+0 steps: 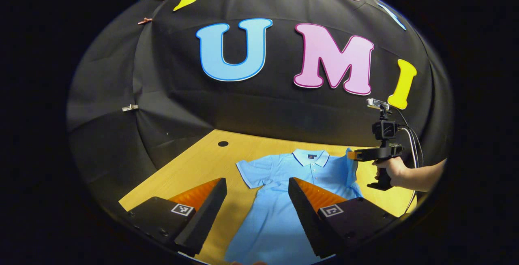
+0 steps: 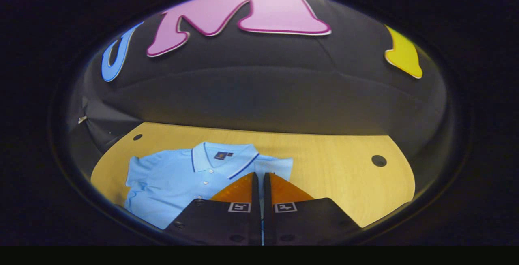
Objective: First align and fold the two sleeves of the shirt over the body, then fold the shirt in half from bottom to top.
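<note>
Shirt (image 1: pixel 279 200) lying flat on wooden table (image 1: pixel 194 167), collar toward the booth wall, long axis running away from the viewer. Left gripper (image 1: pixel 257 212) hovering spread apart above the body. Right gripper (image 2: pixel 260 180) pinching the sleeve (image 2: pixel 279 165), lifting it; hand (image 1: pixel 391 172) visible from left gripper view.

Light wood surface (image 1: pixel 202 163), two round dark holes near its far edge, one toward each far corner (image 2: pixel 379 160) (image 2: pixel 137 137). Light blue polo shirt (image 1: pixel 279 200) lies on it, front up, collar toward far edge, hem toward near edge.
</note>
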`<action>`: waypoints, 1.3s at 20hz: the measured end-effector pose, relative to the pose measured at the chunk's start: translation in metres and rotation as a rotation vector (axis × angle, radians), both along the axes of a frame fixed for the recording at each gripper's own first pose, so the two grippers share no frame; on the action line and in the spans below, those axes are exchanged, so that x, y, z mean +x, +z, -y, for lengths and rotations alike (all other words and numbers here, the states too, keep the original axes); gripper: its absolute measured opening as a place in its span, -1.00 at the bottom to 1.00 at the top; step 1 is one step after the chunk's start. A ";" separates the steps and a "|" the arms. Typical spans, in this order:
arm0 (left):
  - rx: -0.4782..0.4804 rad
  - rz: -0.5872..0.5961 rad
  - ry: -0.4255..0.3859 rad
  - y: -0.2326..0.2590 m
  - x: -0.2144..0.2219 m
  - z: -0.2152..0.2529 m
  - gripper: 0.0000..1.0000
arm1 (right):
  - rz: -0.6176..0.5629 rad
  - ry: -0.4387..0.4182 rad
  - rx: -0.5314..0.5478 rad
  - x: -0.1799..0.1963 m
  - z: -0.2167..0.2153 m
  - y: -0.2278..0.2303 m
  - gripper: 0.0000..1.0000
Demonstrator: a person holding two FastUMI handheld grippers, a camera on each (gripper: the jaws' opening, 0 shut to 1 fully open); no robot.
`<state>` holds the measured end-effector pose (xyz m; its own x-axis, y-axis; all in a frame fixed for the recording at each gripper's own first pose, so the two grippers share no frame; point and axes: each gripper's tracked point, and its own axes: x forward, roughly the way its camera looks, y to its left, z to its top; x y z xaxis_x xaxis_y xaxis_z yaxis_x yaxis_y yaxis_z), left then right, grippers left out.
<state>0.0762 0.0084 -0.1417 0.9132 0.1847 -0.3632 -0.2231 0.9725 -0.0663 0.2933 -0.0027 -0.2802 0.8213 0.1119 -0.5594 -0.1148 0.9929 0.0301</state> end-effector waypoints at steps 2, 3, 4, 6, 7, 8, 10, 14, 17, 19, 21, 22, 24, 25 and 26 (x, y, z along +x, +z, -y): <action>-0.007 0.004 0.006 0.000 -0.001 -0.012 0.94 | -0.012 0.036 -0.003 -0.005 -0.027 -0.006 -0.82; -0.009 0.005 0.012 -0.002 -0.001 -0.018 0.94 | -0.023 0.050 0.002 -0.009 -0.040 -0.010 -0.91; -0.011 0.006 0.017 -0.002 -0.001 -0.024 0.94 | -0.033 0.063 0.005 -0.012 -0.052 -0.015 -0.84; -0.017 0.007 0.029 -0.003 0.001 -0.035 0.94 | -0.046 0.088 -0.001 -0.017 -0.069 -0.021 -0.80; -0.024 0.008 0.033 -0.005 0.003 -0.040 0.94 | -0.052 0.099 0.002 -0.020 -0.077 -0.025 -0.78; -0.030 0.010 0.035 -0.007 0.006 -0.044 0.94 | -0.057 0.121 0.028 -0.024 -0.088 -0.025 -0.78; -0.041 0.005 0.039 -0.014 0.016 -0.051 0.94 | -0.051 0.137 0.034 -0.031 -0.097 -0.024 -0.17; -0.055 -0.003 0.009 -0.030 0.051 -0.062 0.94 | -0.017 0.141 -0.010 -0.048 -0.081 -0.007 0.98; -0.058 -0.014 -0.001 -0.047 0.088 -0.076 0.94 | 0.022 0.092 -0.024 -0.066 -0.057 0.014 0.97; -0.066 -0.027 -0.021 -0.061 0.117 -0.082 0.94 | 0.060 0.057 -0.035 -0.078 -0.039 0.026 0.97; -0.077 -0.040 -0.032 -0.078 0.146 -0.090 0.94 | 0.071 0.021 -0.023 -0.096 -0.022 0.032 0.96; -0.088 -0.057 -0.044 -0.089 0.161 -0.092 0.94 | 0.072 0.001 -0.027 -0.104 -0.013 0.031 0.96; -0.108 -0.091 -0.063 -0.112 0.189 -0.093 0.94 | 0.065 -0.024 -0.046 -0.122 0.003 0.032 0.97; -0.119 -0.106 -0.068 -0.123 0.203 -0.095 0.94 | 0.061 -0.030 -0.051 -0.132 0.009 0.035 0.96; -0.122 -0.120 -0.066 -0.133 0.217 -0.098 0.94 | 0.058 -0.035 -0.051 -0.141 0.013 0.037 0.97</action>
<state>0.2933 0.1062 -0.2743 0.8709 0.0736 -0.4860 -0.1721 0.9718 -0.1612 0.1522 -0.0159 -0.2436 0.8553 0.0550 -0.5153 -0.0801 0.9964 -0.0265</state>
